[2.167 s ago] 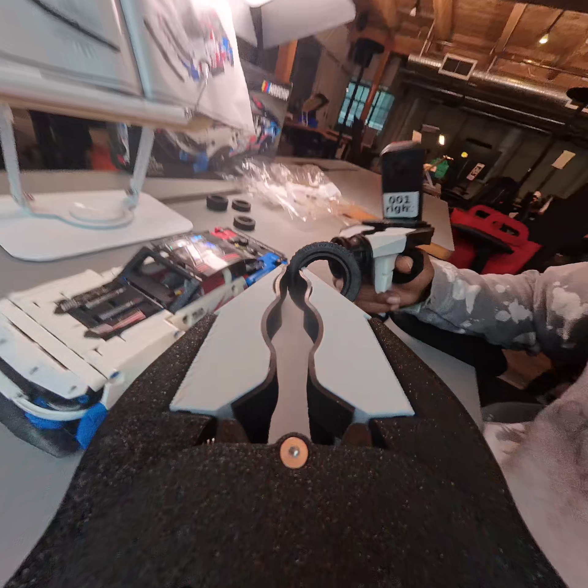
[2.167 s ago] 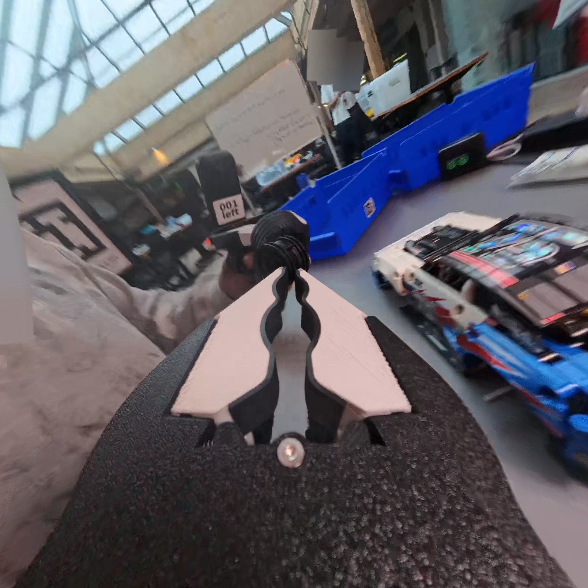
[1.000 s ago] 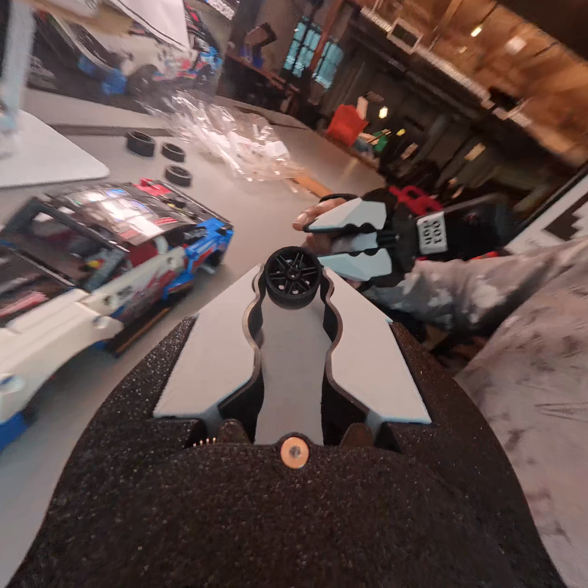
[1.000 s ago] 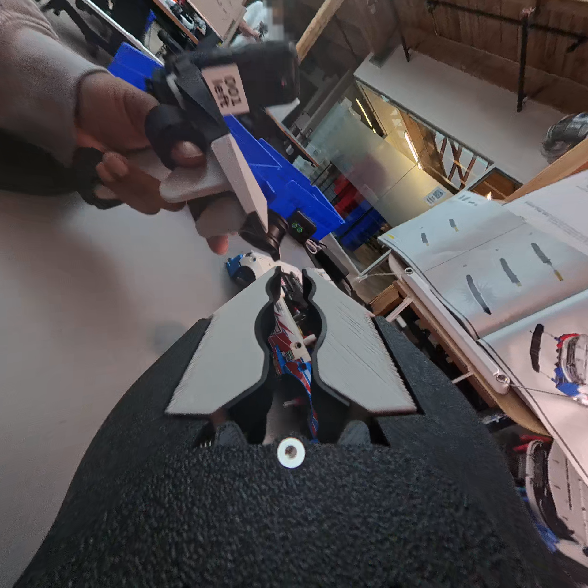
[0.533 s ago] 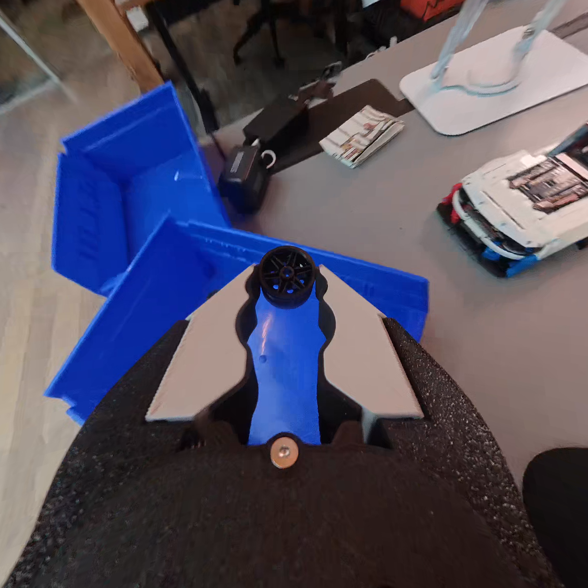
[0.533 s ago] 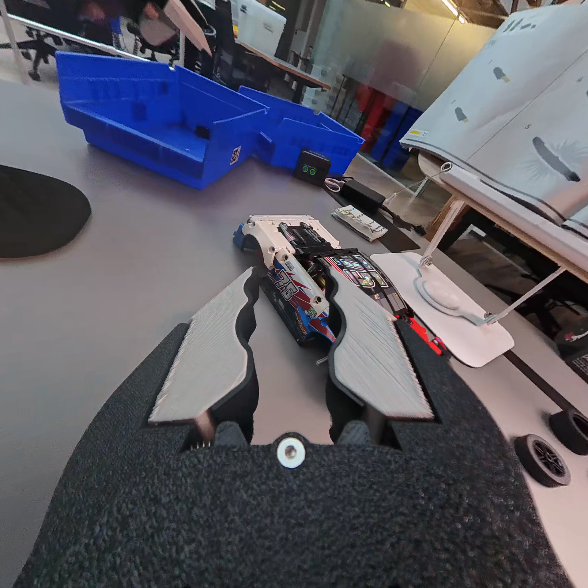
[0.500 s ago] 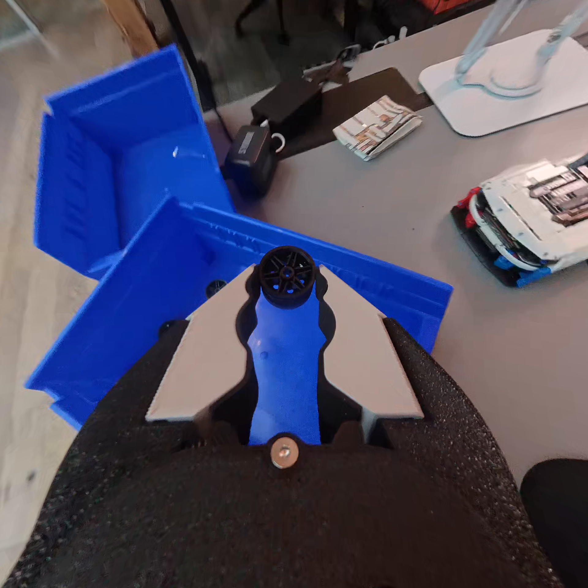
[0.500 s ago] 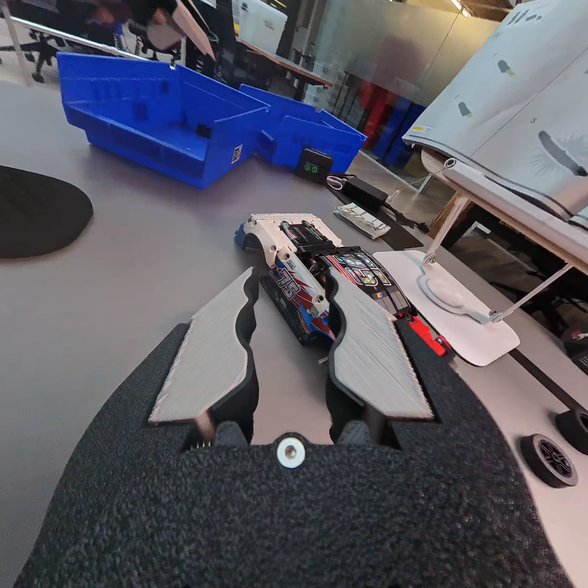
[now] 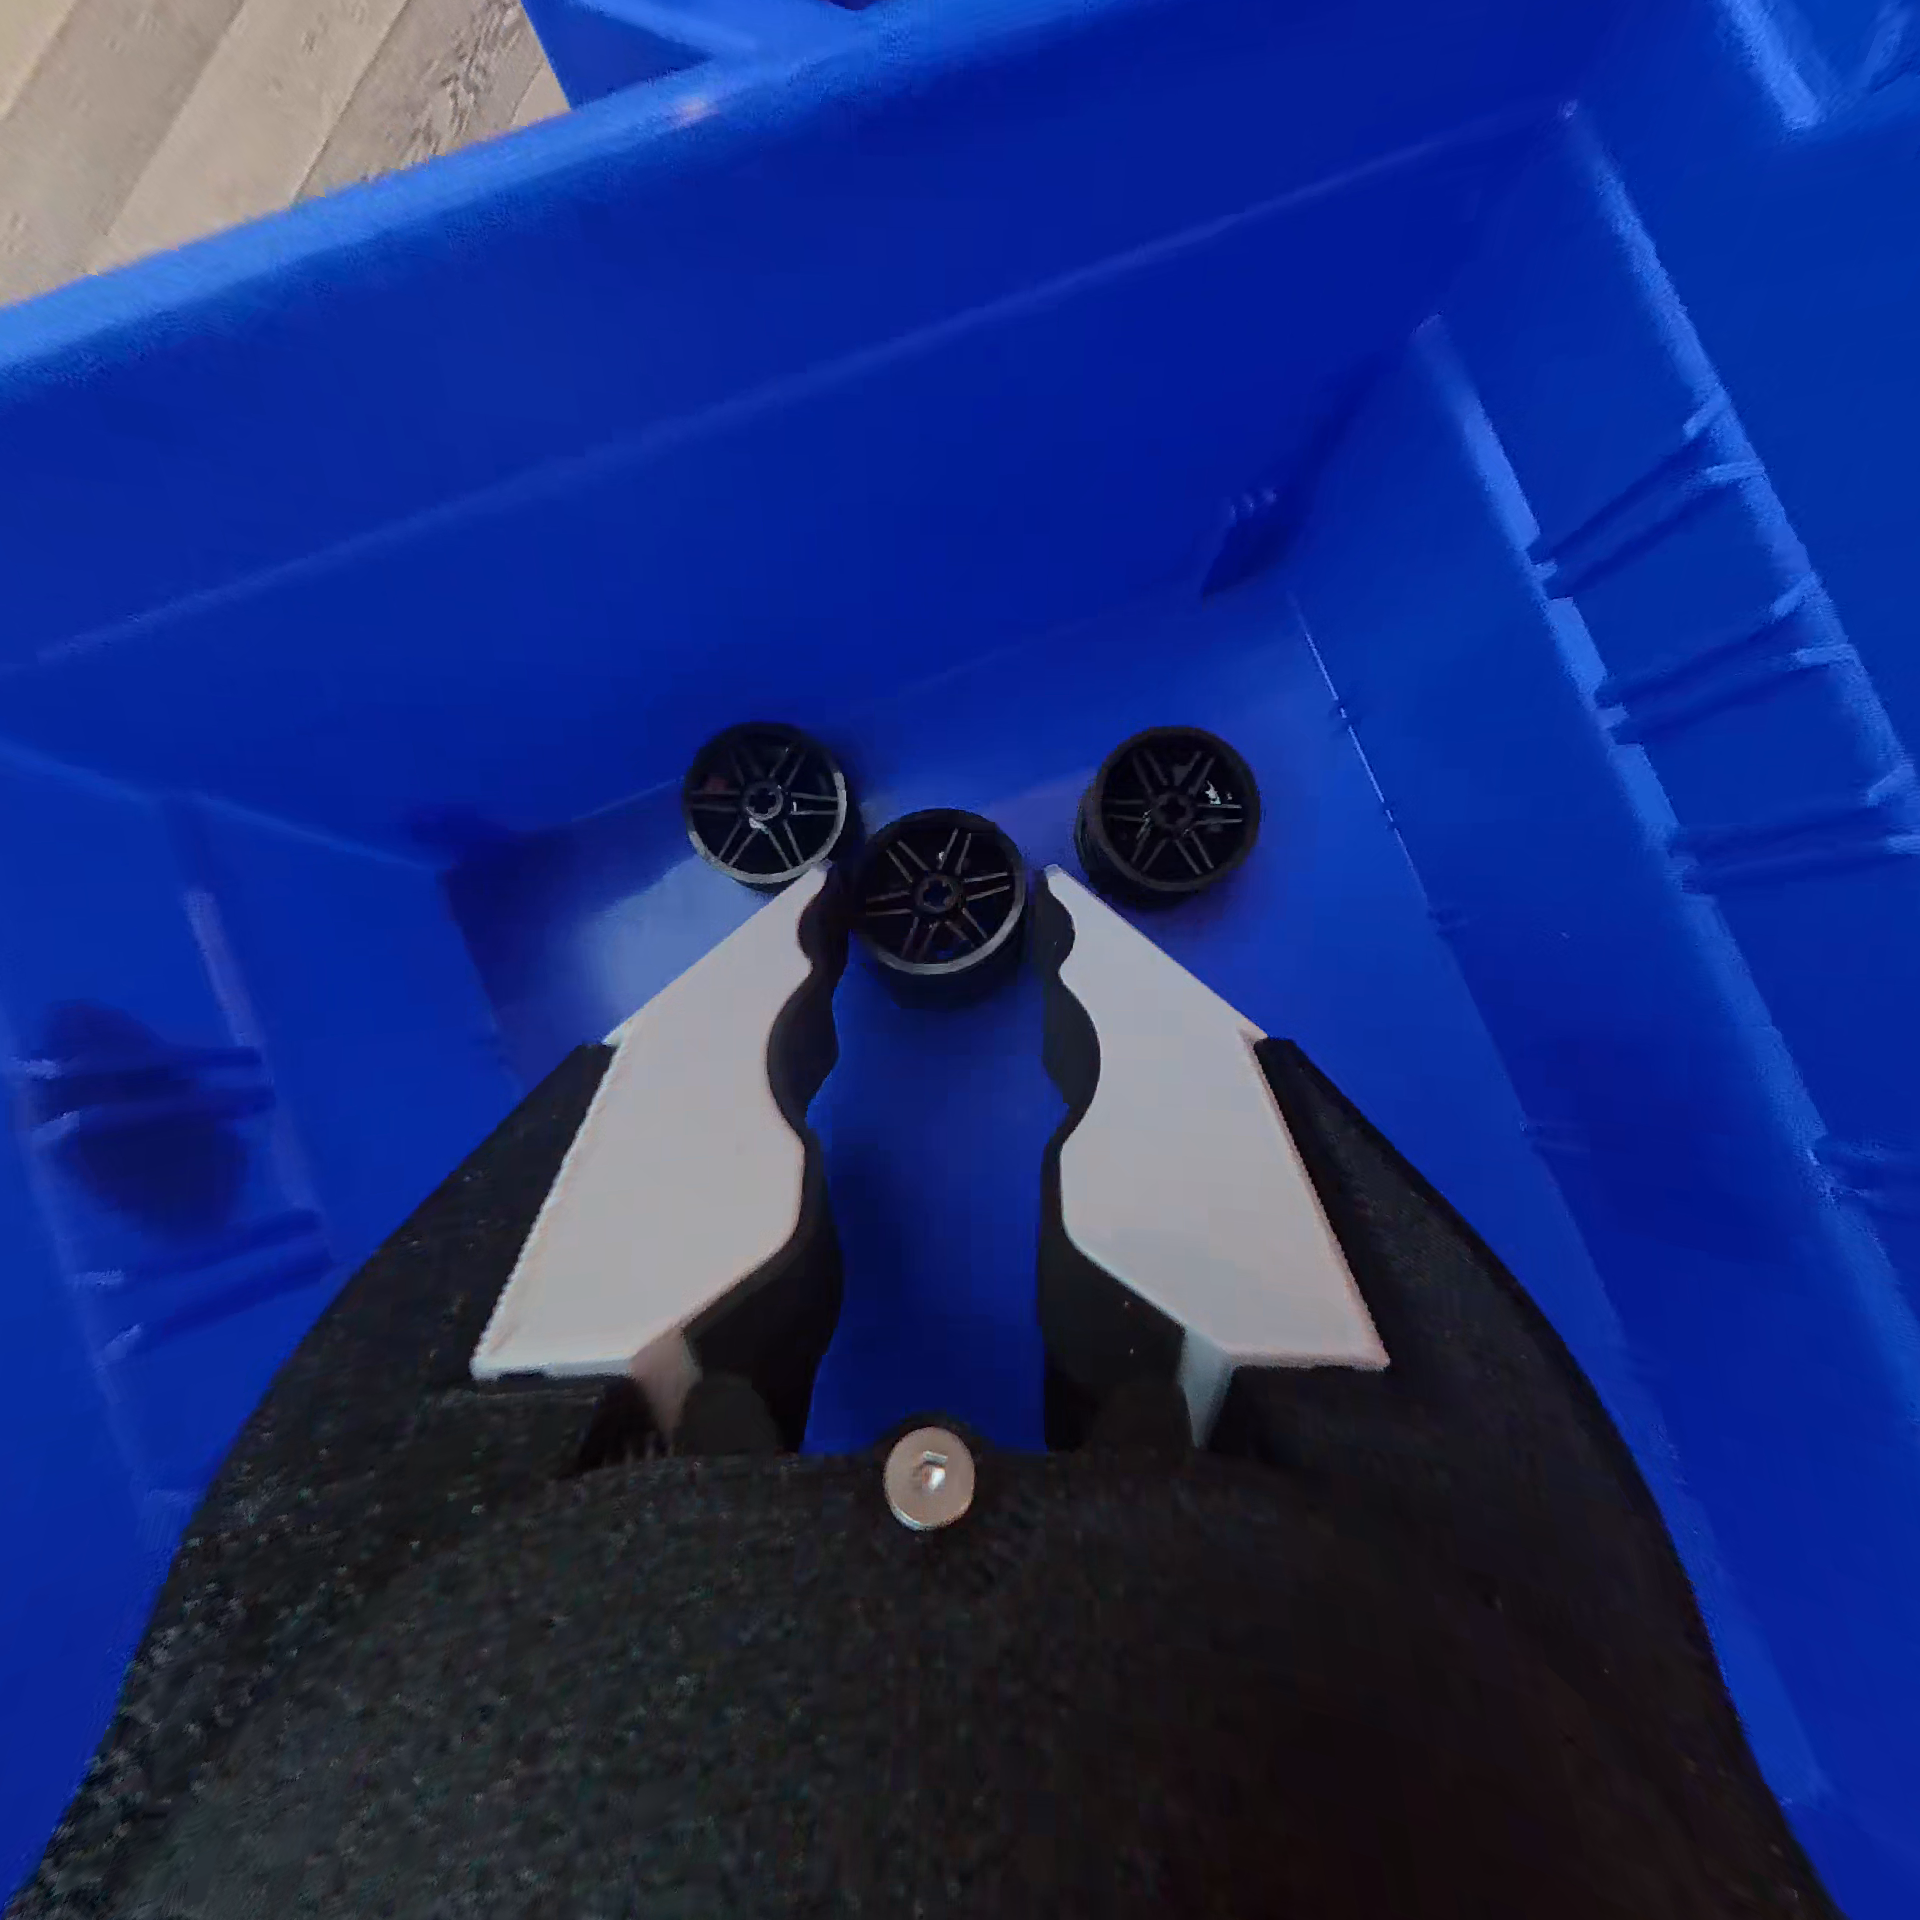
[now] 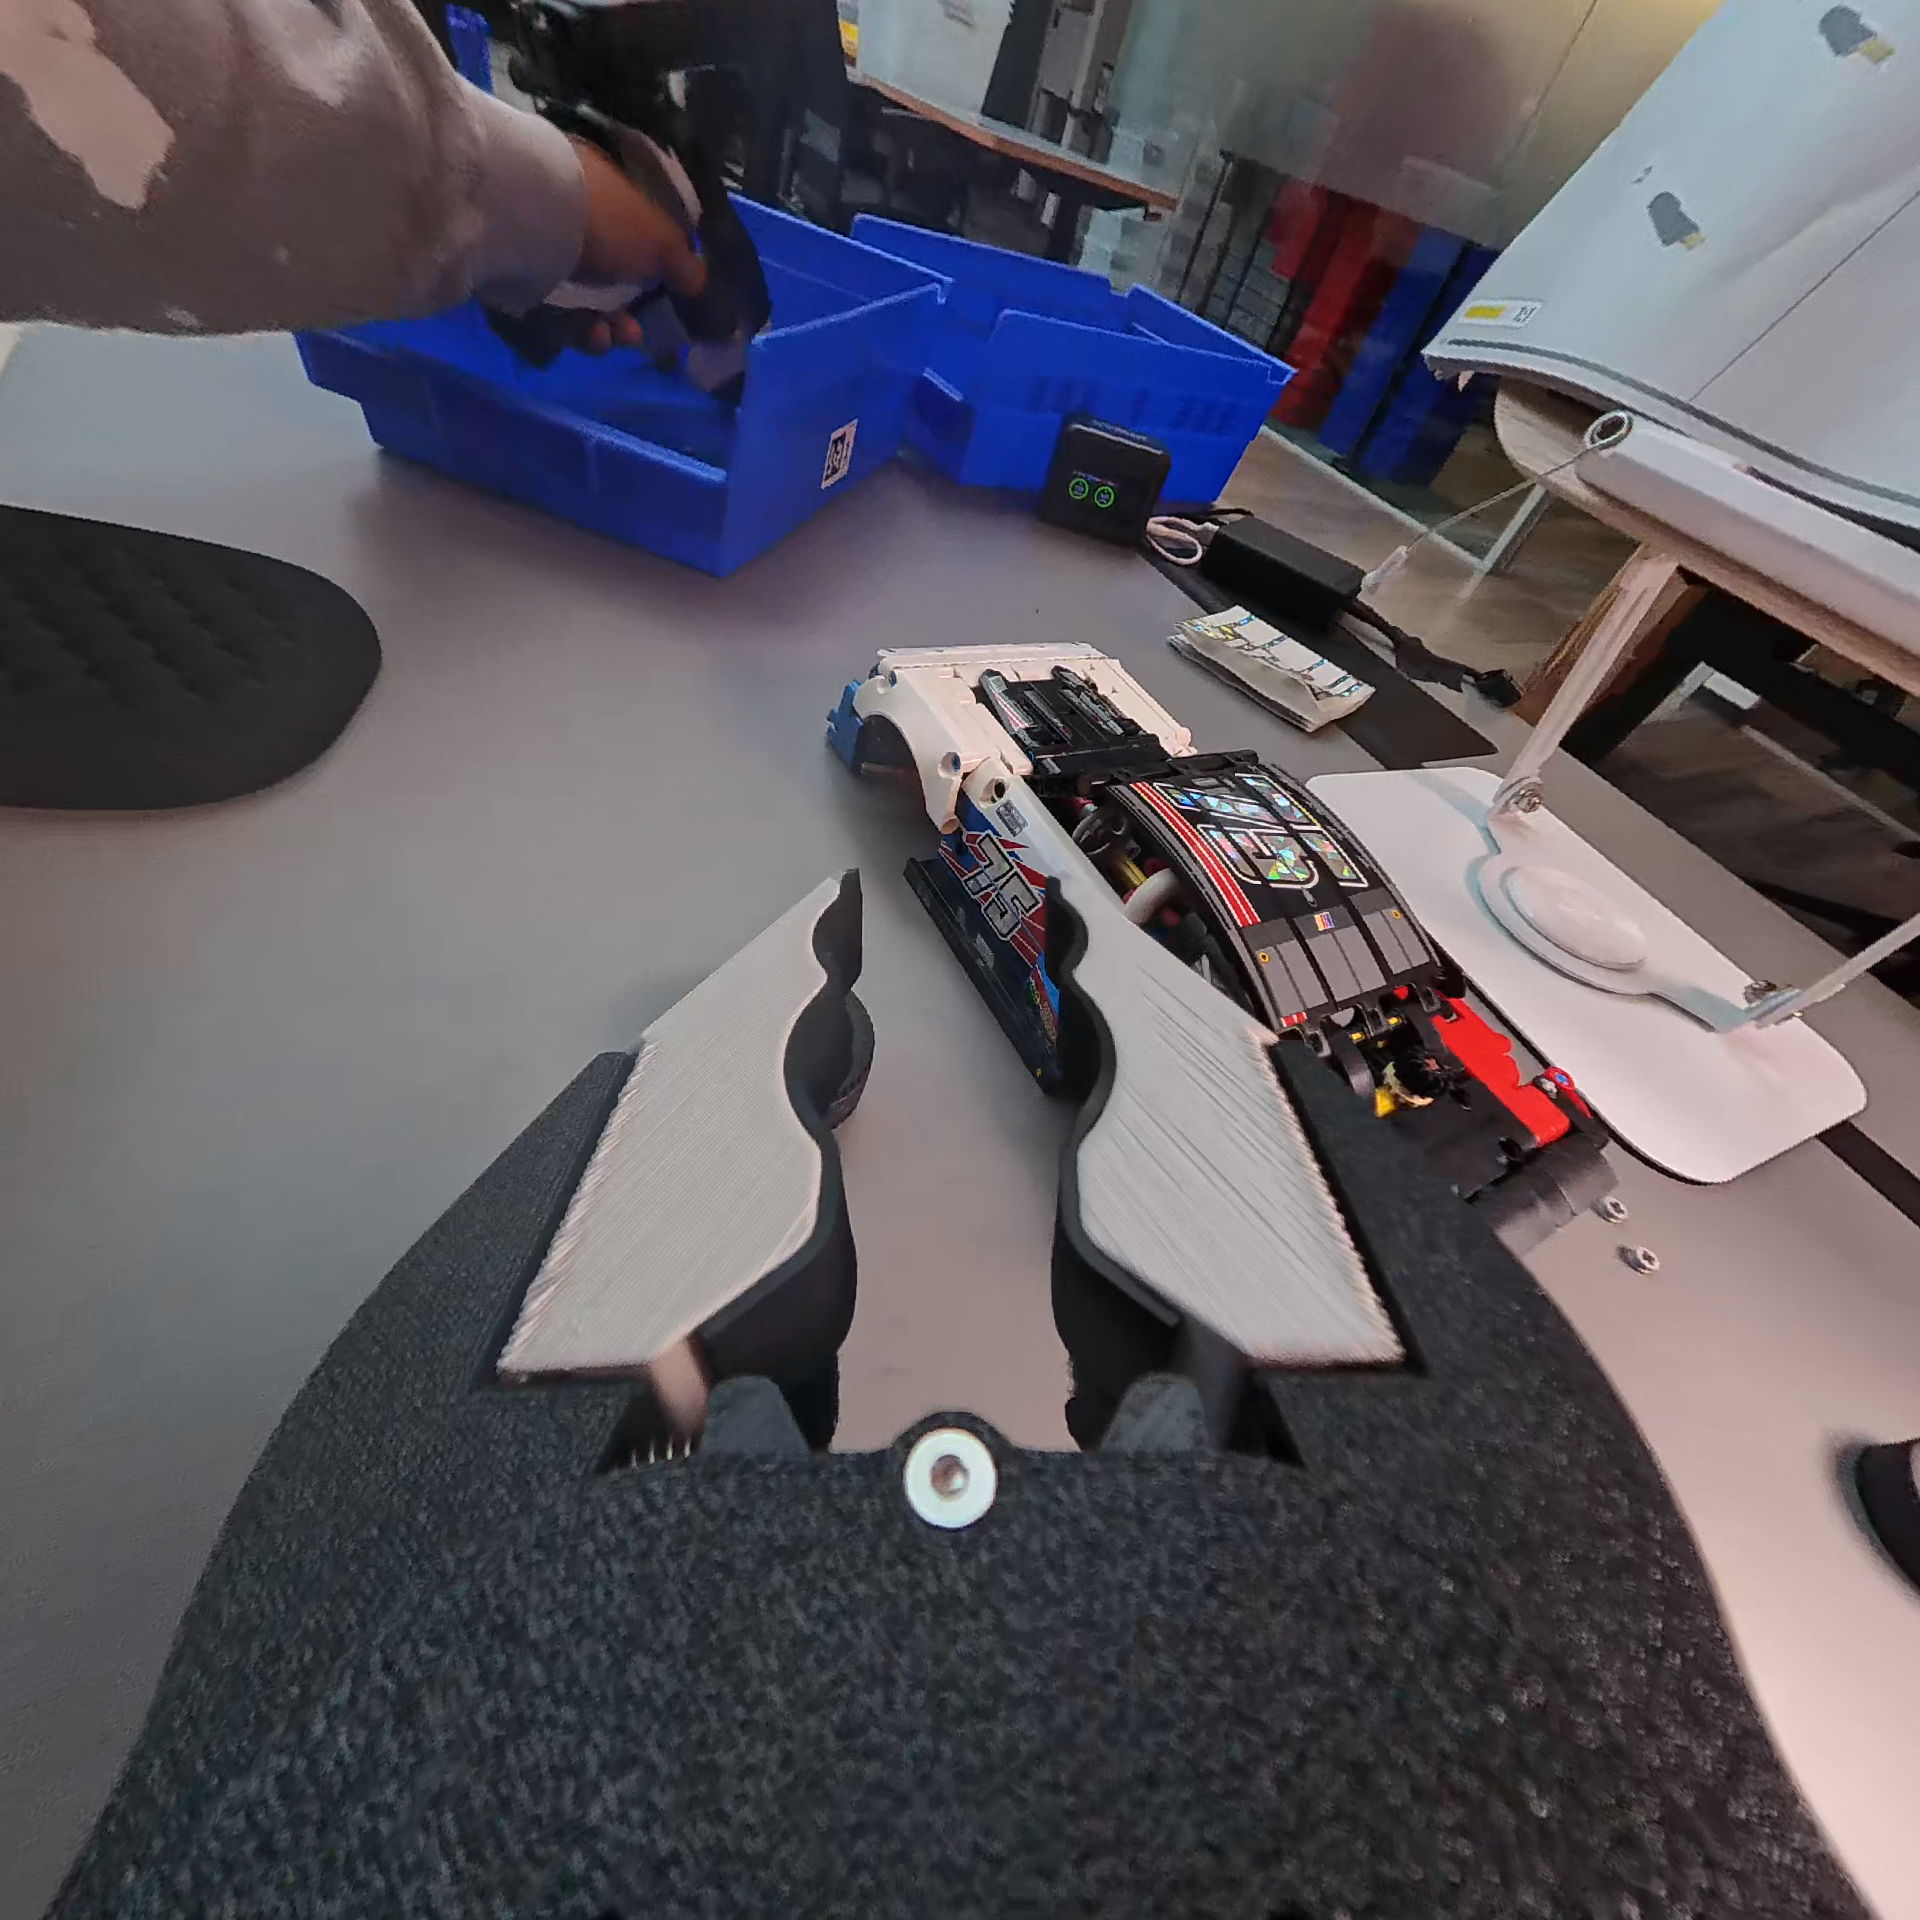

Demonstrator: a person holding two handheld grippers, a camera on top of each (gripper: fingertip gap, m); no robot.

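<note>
The left gripper point(image 9: 938, 899) reaches down into a blue bin point(image 9: 935, 436), its jaws spread apart and gripping nothing. Between the fingertips, with a small gap on each side, a black spoked wheel rim point(image 9: 940, 906) lies on the bin floor. 2 more black rims lie just beyond it: 1 to the far left point(image 9: 766, 802), close to the left fingertip, and 1 to the far right point(image 9: 1171, 810), near the bin's right wall.

The right gripper point(image 10: 954, 896) hovers over a grey table point(image 10: 520, 779) with its jaws spread and empty. Just beyond its right finger lies a white, blue and black brick-built race car point(image 10: 1122, 862) with no wheels on it. To the right of the car sits the white base of a stand point(image 10: 1621, 997). At the far left the same blue bin point(image 10: 644, 436) stands on the table, with a person's sleeved arm point(image 10: 260, 156) reaching into it.
</note>
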